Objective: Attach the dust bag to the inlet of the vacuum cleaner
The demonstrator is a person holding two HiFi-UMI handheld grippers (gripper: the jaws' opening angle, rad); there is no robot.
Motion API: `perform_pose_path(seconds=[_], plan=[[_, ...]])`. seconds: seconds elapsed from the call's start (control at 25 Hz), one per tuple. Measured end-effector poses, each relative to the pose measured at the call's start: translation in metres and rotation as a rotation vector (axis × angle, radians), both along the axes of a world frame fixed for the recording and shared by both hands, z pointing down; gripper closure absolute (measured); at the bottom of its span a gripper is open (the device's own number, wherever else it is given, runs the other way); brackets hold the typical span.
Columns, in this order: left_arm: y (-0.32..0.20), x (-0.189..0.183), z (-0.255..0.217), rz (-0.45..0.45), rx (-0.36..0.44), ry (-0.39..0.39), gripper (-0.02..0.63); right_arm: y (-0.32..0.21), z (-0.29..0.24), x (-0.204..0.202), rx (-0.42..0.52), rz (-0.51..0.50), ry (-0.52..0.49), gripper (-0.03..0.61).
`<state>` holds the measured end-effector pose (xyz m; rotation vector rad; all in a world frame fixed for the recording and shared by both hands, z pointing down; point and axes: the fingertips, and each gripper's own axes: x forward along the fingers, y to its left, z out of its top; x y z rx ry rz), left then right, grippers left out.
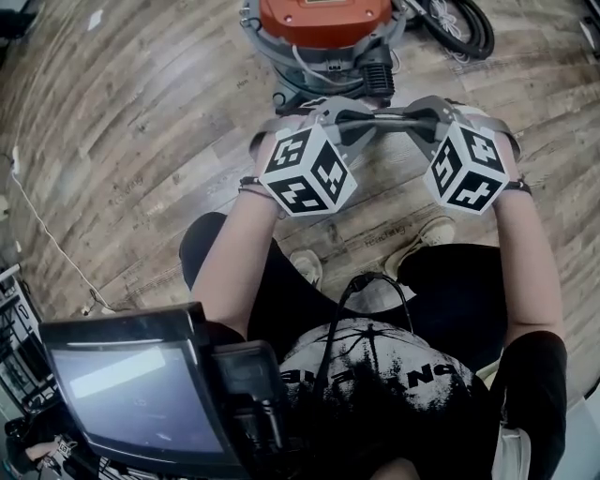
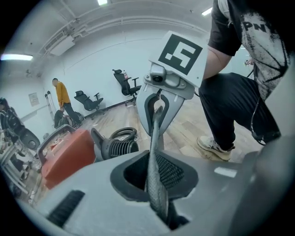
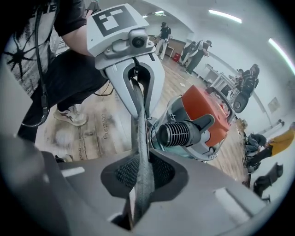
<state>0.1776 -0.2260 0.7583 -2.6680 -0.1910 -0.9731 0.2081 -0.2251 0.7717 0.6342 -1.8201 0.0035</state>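
Wood-grain floor (image 1: 141,122) lies bare across the left of the head view. Only a thin white cable (image 1: 42,225) crosses it near the far left edge, and a dark screen (image 1: 131,394) on the person's rig fills the lower left corner.

Right of that open stretch, the left gripper (image 2: 154,161) is clamped tight on the dust bag (image 2: 156,138). The bag shows as a flat grey cloth band, seen edge-on, running straight out from the pads. It spans the short gap to the right gripper (image 3: 140,161), which faces the left one nose to nose. The right gripper is likewise closed on the cloth, with no gap at its pads.

The two grippers sit level with each other above the person's pale shoes (image 1: 307,267), with a forearm framing them on each side.

Just beyond the meeting jaws stands the vacuum cleaner (image 1: 323,28), orange-topped on a steel drum. Its near rim is close to the gripper tips but apart from them, so the bag hangs between the grippers, short of the machine. A ribbed black stub (image 3: 177,133) on the vacuum's side faces the grippers.

Further right, a black hose (image 1: 464,28) coils beside the drum at the upper edge. Bare planks run down the right margin past the right arm.
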Motion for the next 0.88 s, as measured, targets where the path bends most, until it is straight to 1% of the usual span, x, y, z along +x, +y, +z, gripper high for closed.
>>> perform_pose_path(seconds=[0.2,0.36,0.56,0.72,0.88], plan=[[-0.009,0.001,-0.008,-0.014,0.007,-0.007,0.583,-0.011,-0.008,0.001,0.009,0.012,-0.026,0.541],[-0.018,0.002,-0.012,-0.036,0.017,-0.007,0.583,-0.021,-0.011,0.003,0.026,0.045,-0.042,0.537],[-0.022,0.004,-0.011,-0.03,0.038,-0.019,0.58,-0.023,-0.011,0.004,0.074,0.049,-0.014,0.54],[-0.027,0.006,-0.01,-0.044,0.05,-0.012,0.58,-0.028,-0.011,0.006,0.088,0.04,0.005,0.54],[-0.03,0.006,-0.009,-0.069,0.052,-0.019,0.578,-0.03,-0.01,0.006,0.085,0.044,-0.009,0.54]])
